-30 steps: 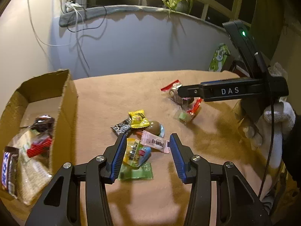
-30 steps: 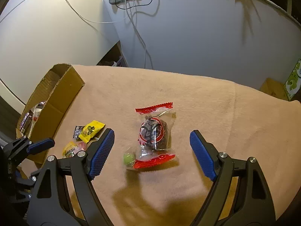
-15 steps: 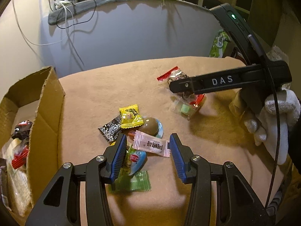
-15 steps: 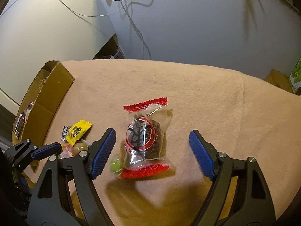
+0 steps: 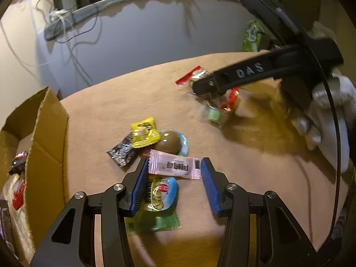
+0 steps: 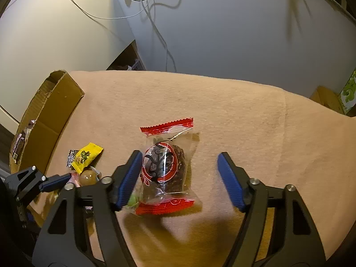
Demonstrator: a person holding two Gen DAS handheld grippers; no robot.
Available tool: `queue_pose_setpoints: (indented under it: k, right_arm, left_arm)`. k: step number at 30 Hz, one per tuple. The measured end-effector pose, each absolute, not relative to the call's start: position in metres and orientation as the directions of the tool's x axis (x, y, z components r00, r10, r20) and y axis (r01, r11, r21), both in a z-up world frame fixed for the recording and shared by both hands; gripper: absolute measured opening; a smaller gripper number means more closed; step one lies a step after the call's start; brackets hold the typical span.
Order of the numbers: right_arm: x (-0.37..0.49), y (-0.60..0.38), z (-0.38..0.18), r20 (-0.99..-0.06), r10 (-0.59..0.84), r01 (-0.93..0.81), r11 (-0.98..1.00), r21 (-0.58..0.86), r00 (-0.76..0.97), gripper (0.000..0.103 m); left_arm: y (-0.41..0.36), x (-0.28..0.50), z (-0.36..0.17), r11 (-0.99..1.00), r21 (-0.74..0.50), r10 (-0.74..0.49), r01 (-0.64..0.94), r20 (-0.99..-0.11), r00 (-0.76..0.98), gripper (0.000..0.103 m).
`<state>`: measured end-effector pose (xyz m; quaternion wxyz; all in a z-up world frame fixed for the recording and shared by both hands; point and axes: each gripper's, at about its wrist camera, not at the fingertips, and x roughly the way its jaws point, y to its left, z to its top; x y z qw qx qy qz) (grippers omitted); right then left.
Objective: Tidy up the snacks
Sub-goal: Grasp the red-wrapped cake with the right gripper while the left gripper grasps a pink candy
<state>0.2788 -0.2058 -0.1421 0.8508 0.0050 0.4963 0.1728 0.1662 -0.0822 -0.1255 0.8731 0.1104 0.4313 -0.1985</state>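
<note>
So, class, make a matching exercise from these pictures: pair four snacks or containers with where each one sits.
Things:
1. pink flat sachet
2. clear red-ended snack packet
3. yellow crinkled candy wrapper
4. brown cardboard box

Places:
A. overlapping a black wrapper
B. between the open left tongs
C. at the table's left edge
D. between the open right tongs

Pairs: 1-B, 2-D, 3-A, 4-C

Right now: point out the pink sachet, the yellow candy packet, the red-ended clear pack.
pink sachet (image 5: 174, 166), left wrist view, label middle
yellow candy packet (image 5: 145, 132), left wrist view, front face
red-ended clear pack (image 6: 163, 163), right wrist view, round red label
</note>
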Motion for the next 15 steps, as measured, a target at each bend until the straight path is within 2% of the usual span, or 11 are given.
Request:
queue_pose_setpoints:
  k: [8,10,12,13,15]
  right_arm:
    - [0.276,-0.204,-0.14,-0.845,0.294,-0.304,0.938,0.166,0.447,0.063]
    - [0.276,-0.202,-0.14,-0.846,0.291,-0.308,0.938,0.16,0.447,0.058]
    - [0.276,-0.201,-0.139,-0.847,0.288,-0.313,0.937,0.153,0.447,0.048]
    - [0.275,-0.201,-0.139,-0.847,0.286,-0.317,0.937,0.149,0.447,0.048]
    - [0.274,-0.201,-0.138,-0.847,0.286,-0.319,0.936,0.148,0.448,0.048]
  left_arm:
    - [-0.089,0.171,-0.13,0.878,0.039,-0.254,0.477,-0.806,0.535,0.046]
    - [-0.093,0.17,-0.129,0.866,0.046,-0.262,0.498,-0.807,0.53,0.04]
    - [-0.096,0.168,-0.129,0.854,0.061,-0.263,0.516,-0.806,0.53,0.033]
    - [-0.099,0.167,-0.129,0.847,0.065,-0.267,0.527,-0.806,0.528,0.031]
    - [-0.102,0.167,-0.129,0.84,0.06,-0.277,0.54,-0.807,0.521,0.021]
